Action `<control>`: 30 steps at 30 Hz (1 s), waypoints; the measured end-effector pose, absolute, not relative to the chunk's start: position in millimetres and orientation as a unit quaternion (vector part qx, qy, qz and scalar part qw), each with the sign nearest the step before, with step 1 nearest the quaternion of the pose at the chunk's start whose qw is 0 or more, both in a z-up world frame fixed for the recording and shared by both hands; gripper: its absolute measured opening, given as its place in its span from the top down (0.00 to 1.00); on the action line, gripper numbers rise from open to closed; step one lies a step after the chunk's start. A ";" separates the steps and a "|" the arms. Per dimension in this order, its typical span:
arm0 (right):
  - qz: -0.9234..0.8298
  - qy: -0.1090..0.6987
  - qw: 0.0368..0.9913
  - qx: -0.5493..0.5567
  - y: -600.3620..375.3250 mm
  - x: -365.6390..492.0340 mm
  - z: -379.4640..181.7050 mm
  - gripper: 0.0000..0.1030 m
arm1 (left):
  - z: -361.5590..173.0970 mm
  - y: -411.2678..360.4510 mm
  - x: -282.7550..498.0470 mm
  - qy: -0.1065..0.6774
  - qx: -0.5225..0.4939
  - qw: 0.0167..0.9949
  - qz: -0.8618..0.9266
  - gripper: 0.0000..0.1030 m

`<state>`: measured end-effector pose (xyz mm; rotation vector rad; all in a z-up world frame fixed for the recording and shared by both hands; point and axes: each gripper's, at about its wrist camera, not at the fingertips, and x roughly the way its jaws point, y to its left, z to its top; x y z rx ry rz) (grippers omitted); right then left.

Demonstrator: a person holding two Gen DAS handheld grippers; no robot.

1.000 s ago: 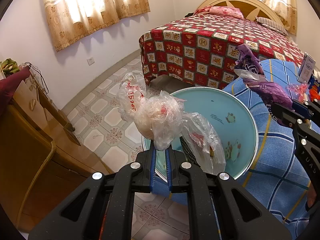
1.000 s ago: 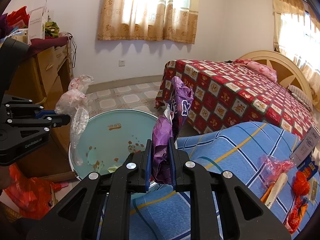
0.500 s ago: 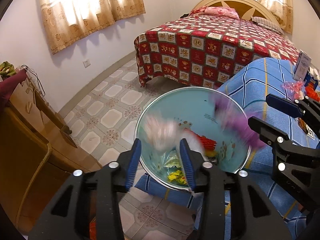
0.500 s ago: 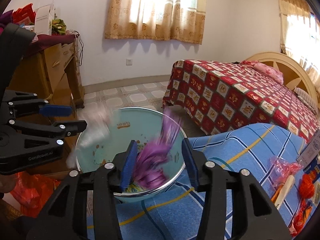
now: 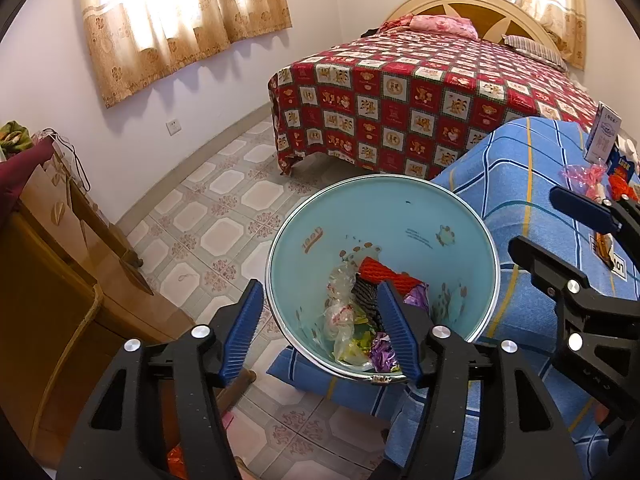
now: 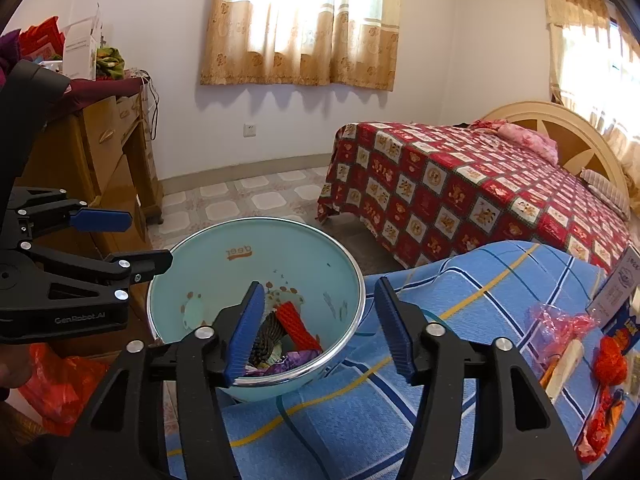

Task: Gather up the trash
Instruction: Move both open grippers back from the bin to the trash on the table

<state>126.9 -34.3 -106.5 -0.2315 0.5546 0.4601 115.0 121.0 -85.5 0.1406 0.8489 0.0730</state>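
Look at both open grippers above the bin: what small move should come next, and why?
Probably swing the right gripper toward the pink wrapper on the blue cloth. Both it and the left gripper are open and empty, the bin already holds trash, and litter remains on the cloth.

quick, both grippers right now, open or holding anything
left gripper: open, holding nothing, above the bin.
right gripper: open, holding nothing, at the bin's edge.
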 end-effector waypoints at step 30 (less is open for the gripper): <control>0.018 0.308 0.950 -0.052 -171.4 88.7 -108.0 0.15 | -99.5 45.7 115.8 0.416 0.107 0.903 -0.011 0.08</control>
